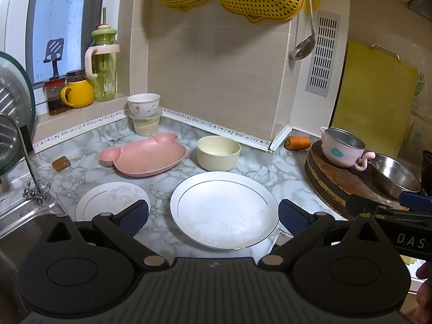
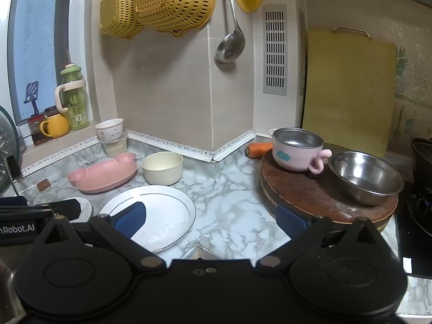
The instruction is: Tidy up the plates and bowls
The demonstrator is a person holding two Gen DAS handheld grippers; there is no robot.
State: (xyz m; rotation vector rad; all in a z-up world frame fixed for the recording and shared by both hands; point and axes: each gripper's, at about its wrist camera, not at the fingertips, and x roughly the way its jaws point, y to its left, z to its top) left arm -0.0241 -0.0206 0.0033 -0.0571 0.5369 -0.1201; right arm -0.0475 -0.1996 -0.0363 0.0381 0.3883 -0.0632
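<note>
The left gripper (image 1: 213,216) is wide open over a big round white plate (image 1: 224,210). The right gripper (image 2: 210,218), open too, holds nothing. Its neighbour's side reads "nRobot.AI".

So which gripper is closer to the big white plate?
Left. The left gripper hangs open right over the big white plate, a finger on each side. The right gripper sits off to the plate's right, above the counter.
</note>
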